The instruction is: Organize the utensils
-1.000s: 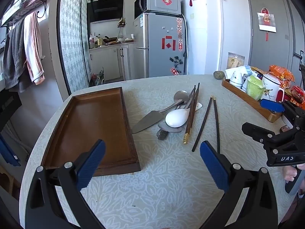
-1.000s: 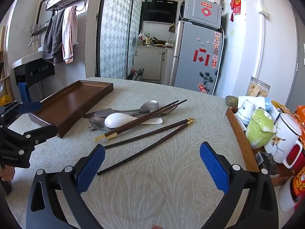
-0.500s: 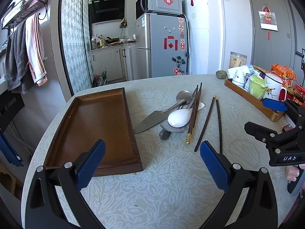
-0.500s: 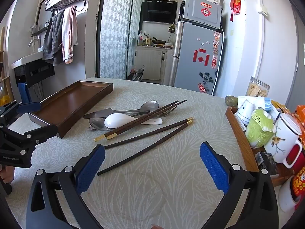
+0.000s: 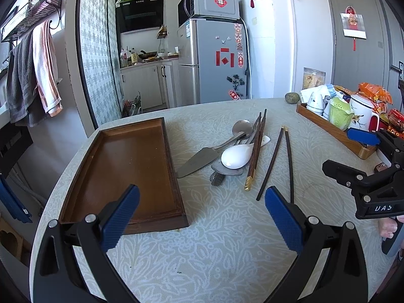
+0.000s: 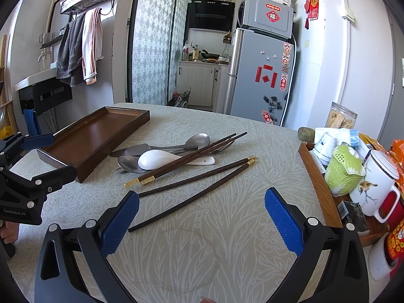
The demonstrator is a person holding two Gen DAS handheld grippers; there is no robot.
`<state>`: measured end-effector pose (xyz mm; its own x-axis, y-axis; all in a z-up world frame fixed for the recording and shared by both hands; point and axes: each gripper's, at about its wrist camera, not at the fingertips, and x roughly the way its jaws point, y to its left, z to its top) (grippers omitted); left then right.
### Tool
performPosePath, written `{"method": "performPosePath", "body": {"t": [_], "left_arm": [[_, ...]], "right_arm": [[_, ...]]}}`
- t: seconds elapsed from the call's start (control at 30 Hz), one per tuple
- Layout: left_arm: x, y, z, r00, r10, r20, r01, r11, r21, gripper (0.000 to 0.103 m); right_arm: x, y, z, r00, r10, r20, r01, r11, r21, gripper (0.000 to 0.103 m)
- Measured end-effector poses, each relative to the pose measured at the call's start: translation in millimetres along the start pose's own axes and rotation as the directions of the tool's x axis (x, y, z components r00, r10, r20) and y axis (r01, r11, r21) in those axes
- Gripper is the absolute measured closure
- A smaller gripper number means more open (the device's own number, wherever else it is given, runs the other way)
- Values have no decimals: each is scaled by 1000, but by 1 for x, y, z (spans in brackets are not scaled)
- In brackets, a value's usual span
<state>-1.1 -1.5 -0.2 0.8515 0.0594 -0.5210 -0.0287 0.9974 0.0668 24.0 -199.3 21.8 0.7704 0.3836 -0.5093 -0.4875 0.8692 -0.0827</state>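
Note:
An empty brown wooden tray [image 5: 121,166] [image 6: 96,136] lies on the left of the round table. To its right is a pile of utensils: a white ceramic spoon [image 5: 236,155] [image 6: 156,159], a metal spoon [image 5: 242,126] [image 6: 198,140], a flat metal server [image 5: 197,161] and a gold-tipped chopstick pair [image 5: 255,151] [image 6: 186,157] across them. A second, looser chopstick pair [image 5: 282,159] [image 6: 199,181] lies beside the pile. My left gripper [image 5: 202,199] [image 6: 61,155] is open above the tray's near end. My right gripper [image 6: 202,202] [image 5: 344,150] is open, short of the loose chopsticks.
A second wooden tray [image 6: 315,174] [image 5: 328,126] at the table's right edge holds a green cabbage-shaped pot [image 6: 343,169], a white mug [image 6: 376,184], cups and snack packs. A small stone [image 6: 305,133] sits behind it. The fridge [image 6: 260,75] and kitchen doorway stand beyond the table.
The left wrist view has shifted very slightly. Nothing on the table has moved, and both grippers stay open.

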Motion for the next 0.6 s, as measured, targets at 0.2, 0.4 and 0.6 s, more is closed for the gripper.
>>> {"method": "performPosePath", "body": {"t": [0.2, 0.4, 0.6], "left_arm": [[0, 0, 0, 1000, 0, -1, 0, 1000, -2, 2], [0, 2, -1, 1000, -1, -1, 1, 1000, -5, 2], [1, 3, -1, 1000, 0, -4, 0, 1000, -8, 2]], "right_arm": [[0, 0, 0, 1000, 0, 0, 0, 1000, 0, 3], [0, 0, 0, 1000, -1, 1, 1, 1000, -1, 3], [0, 0, 1, 1000, -1, 1, 1, 1000, -1, 3]]}}
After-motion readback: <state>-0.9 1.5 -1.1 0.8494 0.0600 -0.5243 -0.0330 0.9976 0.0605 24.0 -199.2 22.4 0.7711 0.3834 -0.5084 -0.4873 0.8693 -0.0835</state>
